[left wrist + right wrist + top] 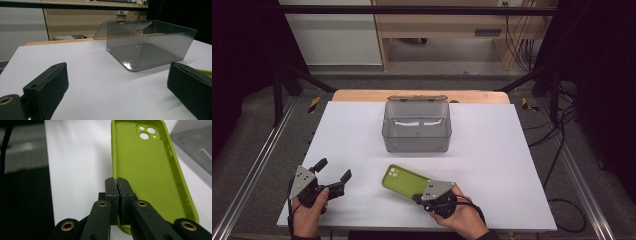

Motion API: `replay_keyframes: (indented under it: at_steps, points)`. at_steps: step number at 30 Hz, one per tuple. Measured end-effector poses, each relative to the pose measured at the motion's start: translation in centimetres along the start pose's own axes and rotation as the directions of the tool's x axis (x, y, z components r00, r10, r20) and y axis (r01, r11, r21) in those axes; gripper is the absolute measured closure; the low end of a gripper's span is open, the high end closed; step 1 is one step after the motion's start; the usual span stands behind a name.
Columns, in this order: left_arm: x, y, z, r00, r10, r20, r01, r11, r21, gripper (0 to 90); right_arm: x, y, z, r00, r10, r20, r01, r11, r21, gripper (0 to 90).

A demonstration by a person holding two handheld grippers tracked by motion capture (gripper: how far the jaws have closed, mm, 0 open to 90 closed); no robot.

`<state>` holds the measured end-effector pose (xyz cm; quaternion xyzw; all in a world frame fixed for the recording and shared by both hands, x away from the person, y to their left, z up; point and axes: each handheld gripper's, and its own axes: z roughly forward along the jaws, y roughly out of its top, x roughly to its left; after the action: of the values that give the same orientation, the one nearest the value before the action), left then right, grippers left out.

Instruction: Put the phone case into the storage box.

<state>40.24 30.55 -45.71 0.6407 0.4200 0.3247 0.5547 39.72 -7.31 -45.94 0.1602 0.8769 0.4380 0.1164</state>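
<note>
A lime-green phone case [402, 180] [150, 170] lies hollow side up on the white table, camera holes toward the far end. My right gripper [418, 198] [117, 182] is shut on the case's side wall near its lower corner. My left gripper [333, 169] [117, 82] stands open at the table's front left with nothing between its jaws; a sliver of the green case [205, 72] peeks past its right jaw. A smoky clear plastic box [416, 127] [147, 46] with its lid swung back sits in the middle of the table.
The white table top [492, 145] ends at a wooden edge behind the box. Metal rails run along both sides, cables lie on the floor at the right, and wooden furniture stands beyond the table.
</note>
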Motion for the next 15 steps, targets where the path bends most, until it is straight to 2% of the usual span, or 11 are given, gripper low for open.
replay_keyframes:
  at_steps: [2, 3, 4, 5, 7, 10, 11, 12, 15]
  points:
    - [-0.2, 0.0, 0.0, 0.9999, -0.01, 0.01, 0.01, 1.0, -0.002, 3.1, -0.4, -0.2, -0.4, 0.9995, 0.028, 0.013, -0.028, 0.999, -0.041, 88.0]
    - [-0.2, 0.1, 0.0, 1.0, 0.001, 0.003, -0.001, 1.0, 0.001, 2.8, -0.6, -0.3, -0.6, 0.9988, 0.045, 0.019, -0.044, 0.997, -0.059, 88.0]
    - [-0.2, 0.1, 0.0, 1.0, 0.001, 0.003, -0.001, 1.0, 0.001, 2.4, -0.6, -0.3, -0.6, 0.9988, 0.045, 0.019, -0.044, 0.997, -0.059, 88.0]
    - [-0.4, 0.1, 0.0, 0.9998, -0.019, 0.003, 0.019, 0.9998, -0.007, 2.3, -0.9, -0.3, -1.1, 0.9972, 0.068, 0.032, -0.064, 0.993, -0.095, 88.0]
    - [-0.6, 0.1, 0.0, 0.9997, -0.025, 0.005, 0.025, 0.9996, -0.014, 2.1, -1.1, -0.3, -1.7, 0.9946, 0.095, 0.042, -0.089, 0.986, -0.138, 88.0]
    - [-1.0, 0.2, -0.1, 0.9997, -0.026, 0.006, 0.026, 0.9996, -0.015, 1.8, -1.7, -0.4, -2.6, 0.9878, 0.148, 0.048, -0.136, 0.969, -0.206, 88.0]
    - [-1.0, 0.2, -0.1, 0.9997, -0.026, 0.006, 0.026, 0.9996, -0.015, 1.9, -1.7, -0.4, -2.6, 0.9878, 0.148, 0.048, -0.136, 0.969, -0.206, 88.0]
    - [-1.4, 0.3, -0.2, 0.9993, -0.038, 0.006, 0.038, 0.999, -0.022, 1.9, -2.2, -0.6, -3.1, 0.9813, 0.19, 0.031, -0.176, 0.951, -0.256, 88.0]
    - [-1.9, 0.5, -0.3, 0.9992, -0.04, 0.003, 0.04, 0.999, -0.021, 1.8, -2.9, -0.9, -3.8, 0.967, 0.255, 0.001, -0.241, 0.915, -0.324, 88.0]
